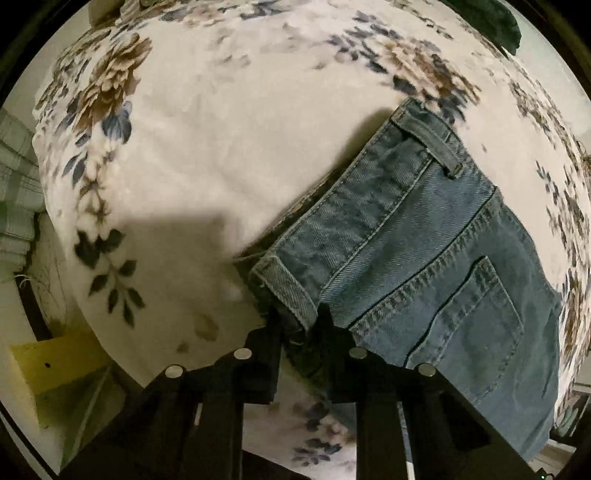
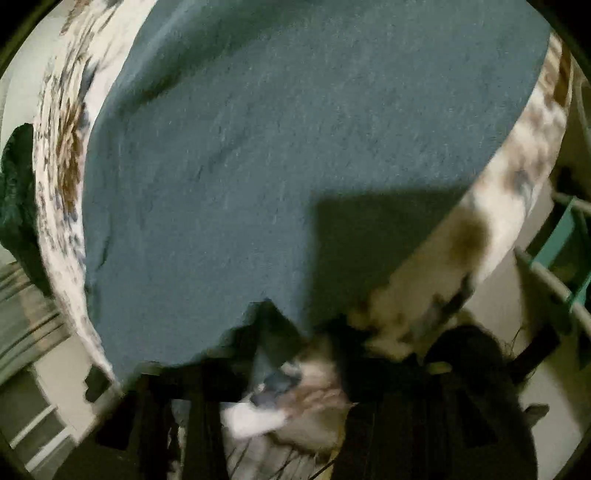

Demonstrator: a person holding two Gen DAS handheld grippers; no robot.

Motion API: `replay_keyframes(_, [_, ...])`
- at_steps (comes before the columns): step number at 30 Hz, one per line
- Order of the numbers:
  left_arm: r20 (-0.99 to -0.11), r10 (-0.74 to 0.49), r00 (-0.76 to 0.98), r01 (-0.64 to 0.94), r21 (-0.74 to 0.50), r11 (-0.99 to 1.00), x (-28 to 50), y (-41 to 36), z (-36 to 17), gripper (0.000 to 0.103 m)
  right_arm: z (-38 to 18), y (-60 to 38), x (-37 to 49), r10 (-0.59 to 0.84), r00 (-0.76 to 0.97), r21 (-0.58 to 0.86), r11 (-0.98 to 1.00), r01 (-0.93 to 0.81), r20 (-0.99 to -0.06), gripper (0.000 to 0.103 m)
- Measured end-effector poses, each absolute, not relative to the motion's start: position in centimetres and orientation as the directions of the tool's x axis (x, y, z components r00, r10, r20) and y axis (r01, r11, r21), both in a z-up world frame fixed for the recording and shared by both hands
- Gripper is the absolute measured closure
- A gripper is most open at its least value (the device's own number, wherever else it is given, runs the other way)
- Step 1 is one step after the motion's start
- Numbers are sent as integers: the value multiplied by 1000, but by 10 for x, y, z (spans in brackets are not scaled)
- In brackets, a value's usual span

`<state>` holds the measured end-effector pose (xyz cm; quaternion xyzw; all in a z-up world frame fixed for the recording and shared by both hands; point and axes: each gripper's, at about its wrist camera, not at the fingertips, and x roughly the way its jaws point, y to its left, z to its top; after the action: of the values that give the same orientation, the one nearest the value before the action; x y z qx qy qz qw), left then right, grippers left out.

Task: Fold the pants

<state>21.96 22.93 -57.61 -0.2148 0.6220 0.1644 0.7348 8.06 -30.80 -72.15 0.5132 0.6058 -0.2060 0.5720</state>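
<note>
Blue denim jeans (image 1: 436,266) lie on a floral bedspread (image 1: 207,155), waistband toward the left and a back pocket showing. My left gripper (image 1: 299,325) is shut on the corner of the waistband, near its belt loop. In the right wrist view the jeans (image 2: 280,155) fill most of the frame as flat blue cloth. My right gripper (image 2: 303,332) sits at the near edge of the cloth with denim between its fingers; the view is blurred by motion.
The bedspread (image 2: 491,229) reaches the bed's edges on both sides. A dark green cloth (image 1: 498,22) lies at the far right corner, also in the right wrist view (image 2: 14,192). A yellow box (image 1: 55,365) sits beside the bed. A teal rack (image 2: 561,240) stands at right.
</note>
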Motion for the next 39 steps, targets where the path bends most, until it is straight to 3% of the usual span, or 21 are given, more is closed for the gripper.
replay_keyframes(3, [-991,-14,134,-491,-79,868,245,216,-579,85,-719,-306,81,364,163,323,438,839,-917,90])
replay_keyframes(6, [-992,50,112,-429,-3,903,260,196,-555,82,-717,-316,78,429,199,398,446,801,-881,85])
replay_keyframes(7, [-991,69,118,-398,16,917,261,184,-544,82,-717,-316,79,451,220,427,431,795,-865,81])
replay_keyframes(8, [-989,79,127,-375,26,926,260,175,-536,81,-713,-325,73,468,258,465,407,786,-845,67])
replay_keyframes(9, [-986,88,139,-344,35,938,259,160,-527,74,-705,-340,61,443,307,489,388,781,-842,55])
replay_keyframes(10, [-985,90,149,-319,38,947,261,143,-525,65,-697,-355,51,404,340,493,377,784,-849,54])
replay_keyframes(15, [-986,-11,167,-134,-33,990,225,55,-514,40,-679,-460,-16,168,487,514,216,830,-857,54])
replay_keyframes(19, [-986,-100,131,64,-93,994,214,-42,-533,38,-683,-545,-54,43,540,540,136,830,-841,54])
replay_keyframes(25, [-992,-108,70,234,-89,968,207,-134,-575,38,-708,-600,-65,-5,616,613,96,785,-788,54])
replay_keyframes(29, [-997,-77,25,235,-69,970,209,-146,-596,37,-713,-621,-75,-2,680,680,29,733,-733,54])
replay_keyframes(32, [-994,-108,13,234,-102,967,214,-146,-606,17,-713,-613,-73,23,688,688,55,724,-725,54])
replay_keyframes(33, [-992,-124,-1,247,-121,962,218,-149,-609,3,-717,-612,-73,42,695,696,69,715,-718,54])
replay_keyframes(36, [-998,-54,-18,292,-57,955,218,-167,-618,0,-732,-617,-73,57,732,734,72,675,-679,54])
replay_keyframes(39, [-999,-50,-8,234,-51,971,217,-169,-618,0,-738,-627,-61,29,774,774,52,631,-632,53])
